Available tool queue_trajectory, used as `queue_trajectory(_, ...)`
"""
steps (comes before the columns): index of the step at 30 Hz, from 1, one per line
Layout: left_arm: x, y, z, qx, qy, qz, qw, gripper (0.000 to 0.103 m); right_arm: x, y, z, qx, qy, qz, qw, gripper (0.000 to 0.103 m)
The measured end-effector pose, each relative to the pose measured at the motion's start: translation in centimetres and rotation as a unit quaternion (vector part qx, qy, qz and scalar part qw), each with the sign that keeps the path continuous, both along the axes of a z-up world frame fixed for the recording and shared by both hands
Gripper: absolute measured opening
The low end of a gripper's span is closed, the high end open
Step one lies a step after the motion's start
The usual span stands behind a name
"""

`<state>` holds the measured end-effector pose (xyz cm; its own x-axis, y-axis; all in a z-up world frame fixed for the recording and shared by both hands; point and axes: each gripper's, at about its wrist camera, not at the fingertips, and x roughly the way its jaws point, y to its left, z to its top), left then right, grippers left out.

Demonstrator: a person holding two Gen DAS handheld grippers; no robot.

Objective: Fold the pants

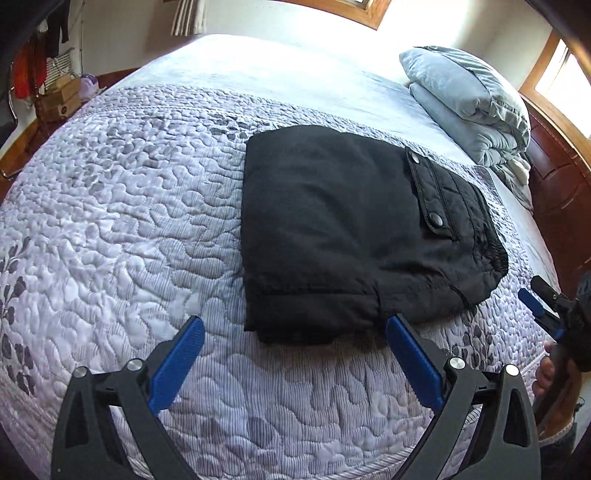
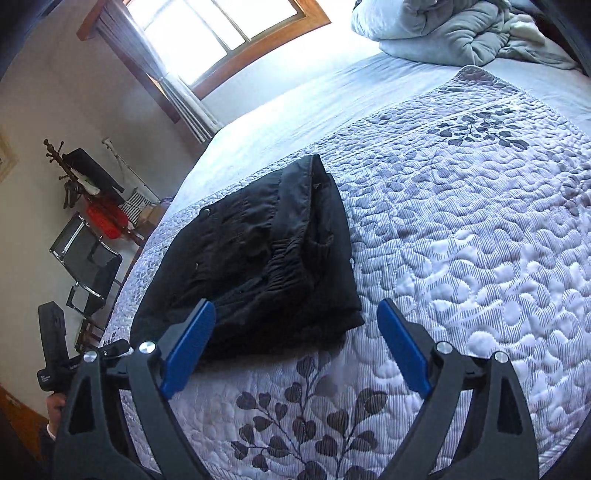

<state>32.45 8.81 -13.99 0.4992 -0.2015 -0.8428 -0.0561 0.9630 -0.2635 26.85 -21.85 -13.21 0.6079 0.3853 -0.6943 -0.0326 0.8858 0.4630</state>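
Note:
The black pants (image 1: 351,229) lie folded into a compact bundle on the quilted bed cover (image 1: 129,221), a snap-button pocket flap on top. My left gripper (image 1: 295,325) hovers open just in front of the bundle's near edge, with nothing between its blue pads. In the right wrist view the same pants (image 2: 258,258) show their elastic waistband and stacked layers. My right gripper (image 2: 297,310) stands open over the bundle's near corner, clear of the cloth. The right gripper (image 1: 543,306) also shows at the right edge of the left wrist view, held by a hand.
A pile of grey-blue bedding (image 1: 469,107) sits at the head of the bed beside the dark wooden headboard (image 1: 561,184). A coat rack (image 2: 74,173) with clothes and a black chair (image 2: 85,258) stand beside the bed. Windows (image 2: 221,33) light the far wall.

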Motion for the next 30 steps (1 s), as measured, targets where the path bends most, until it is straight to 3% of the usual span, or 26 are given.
queue_trajectory(7,-2.4,-2.2,1.1,0.053,-0.011,-0.027,0.9982,0.099,-2.0,2.5,1.8,-0.038,-0.002,0.003,0.999,0.094)
queue_trajectory(11,-3.5,-2.5,1.8,0.031,-0.011,-0.022,0.9992,0.099,-3.2,3.5,2.3,-0.042,0.0,0.008,0.999,0.097)
queue_trajectory(18,-5.4,-2.4,3.2,0.027,-0.029,-0.008,0.9992,0.099,-5.1,4.5,2.7,-0.044,0.001,0.011,0.999,0.1)
queue_trajectory(27,-7.6,-2.9,5.5,0.032,-0.048,-0.008,0.9983,0.099,-7.4,6.2,4.7,-0.065,-0.017,0.022,0.997,0.1)
queue_trajectory(30,-8.4,-3.5,6.7,0.049,-0.058,-0.009,0.9971,0.099,-8.0,7.2,5.6,-0.086,-0.027,0.027,0.996,0.1)
